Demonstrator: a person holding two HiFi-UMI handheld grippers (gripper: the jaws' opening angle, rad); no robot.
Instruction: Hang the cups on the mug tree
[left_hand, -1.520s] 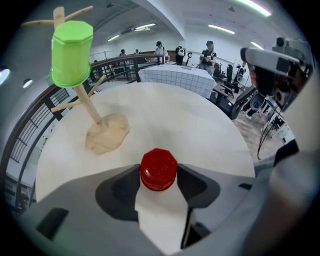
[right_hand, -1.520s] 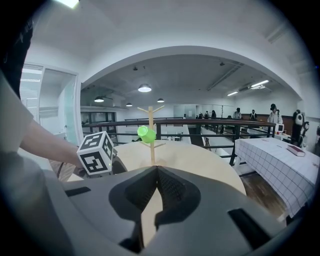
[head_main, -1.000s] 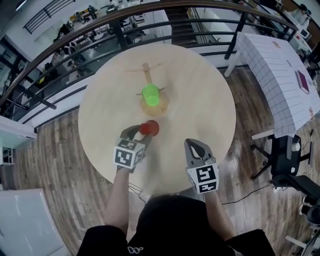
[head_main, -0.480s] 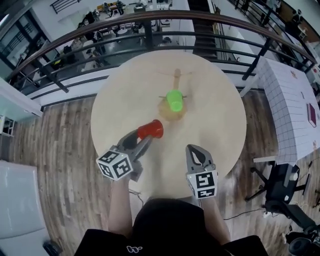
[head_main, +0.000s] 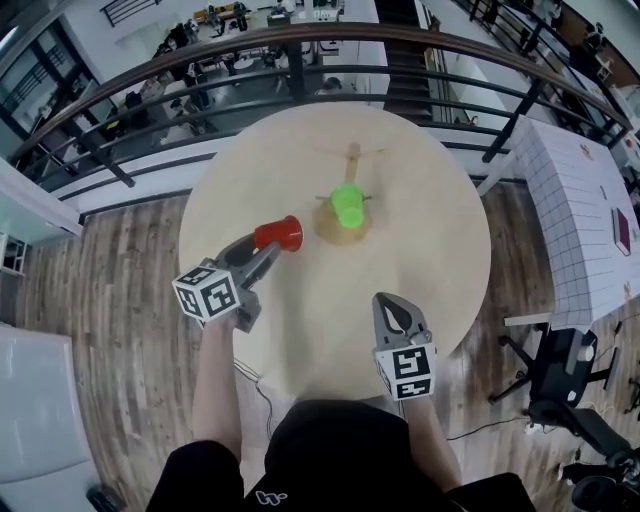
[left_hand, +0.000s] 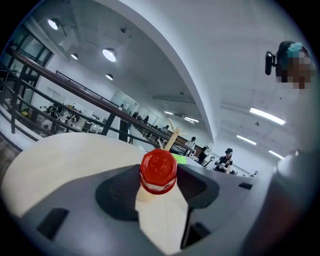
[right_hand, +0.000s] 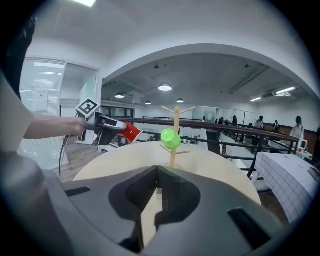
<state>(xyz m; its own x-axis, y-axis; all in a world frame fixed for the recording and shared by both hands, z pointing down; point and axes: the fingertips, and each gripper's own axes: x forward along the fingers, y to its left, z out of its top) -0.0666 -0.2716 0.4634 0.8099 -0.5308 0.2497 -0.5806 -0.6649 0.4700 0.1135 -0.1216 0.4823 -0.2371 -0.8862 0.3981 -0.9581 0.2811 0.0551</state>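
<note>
Head view: your left gripper (head_main: 262, 255) clamps the red cup (head_main: 278, 235) over the table (head_main: 440, 250), left of the tree (head_main: 351, 160), where the green cup (head_main: 347, 204) already hangs. Your right gripper (head_main: 394, 305) is closed and empty.

Left gripper view: the red cup's base faces you, with the tree behind it. You look mid-carry. Next, line the cup up with a free peg.

Right gripper view: jaws together, nothing between them. The green cup crowds a lower peg, and the top pegs are bare.
</note>
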